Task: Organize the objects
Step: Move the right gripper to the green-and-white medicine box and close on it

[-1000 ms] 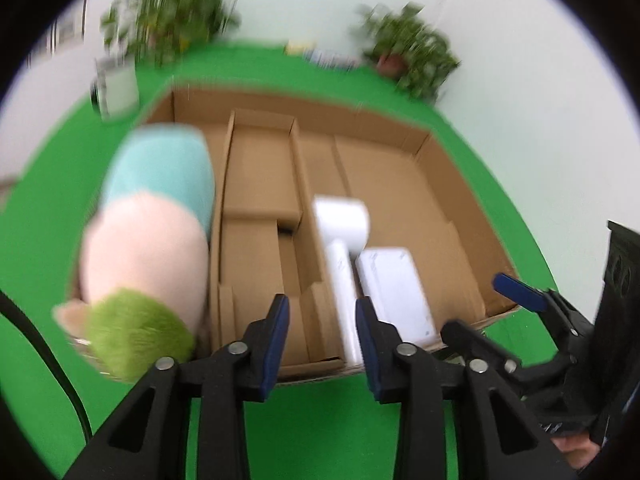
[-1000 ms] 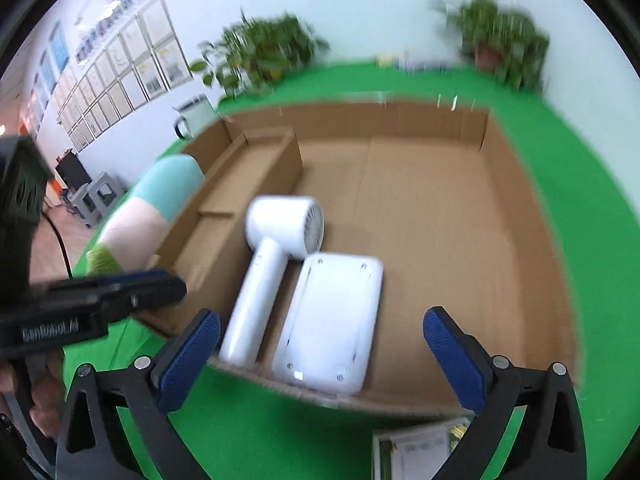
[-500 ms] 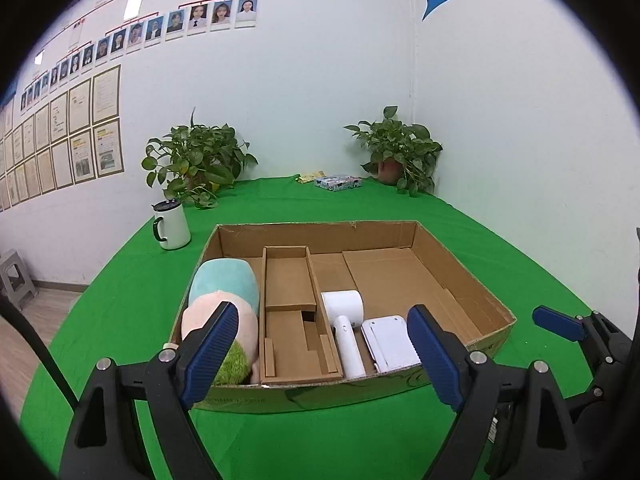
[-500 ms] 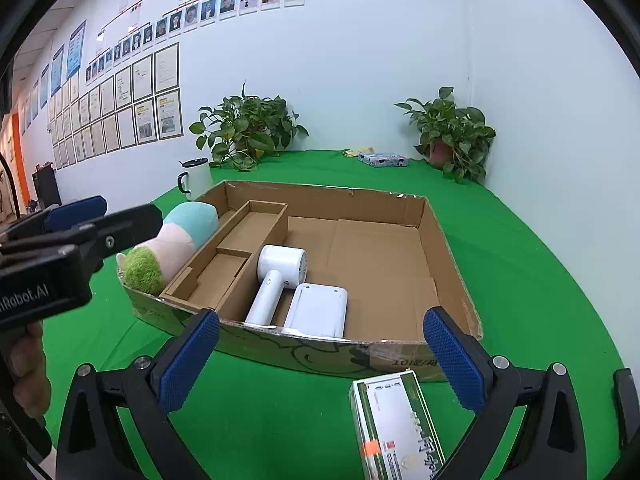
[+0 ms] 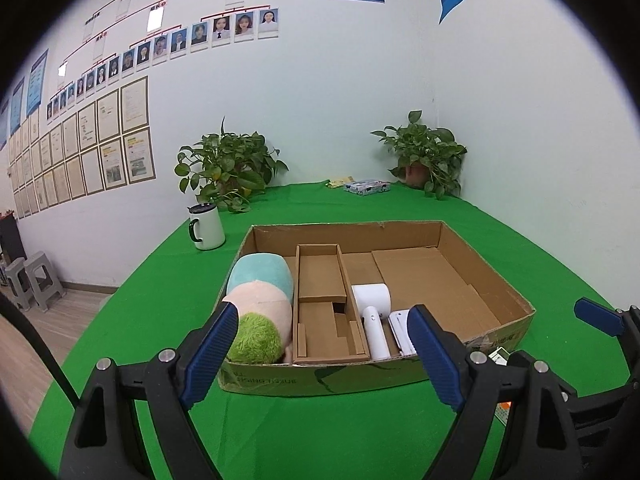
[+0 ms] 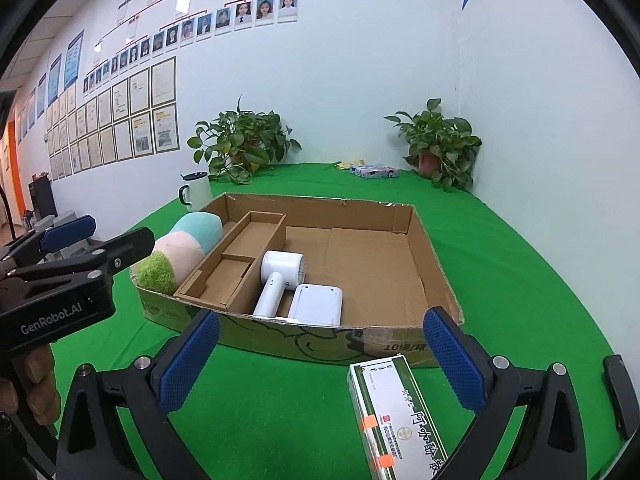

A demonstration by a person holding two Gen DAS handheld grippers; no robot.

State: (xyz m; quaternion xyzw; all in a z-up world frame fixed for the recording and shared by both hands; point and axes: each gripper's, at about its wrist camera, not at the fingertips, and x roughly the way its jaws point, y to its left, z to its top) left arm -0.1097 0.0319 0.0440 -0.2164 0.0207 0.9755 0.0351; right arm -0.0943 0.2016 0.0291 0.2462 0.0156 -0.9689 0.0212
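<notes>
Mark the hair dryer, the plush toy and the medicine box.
hair dryer point(image 6: 281, 267): right wrist view, round head.
plush toy point(image 5: 260, 306): left wrist view, pink middle band.
medicine box point(image 6: 400, 412): right wrist view, top face.

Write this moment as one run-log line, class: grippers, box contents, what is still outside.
left gripper: open, empty | right gripper: open, empty | cardboard box: plush toy, hair dryer, white device | outside: green carton
</notes>
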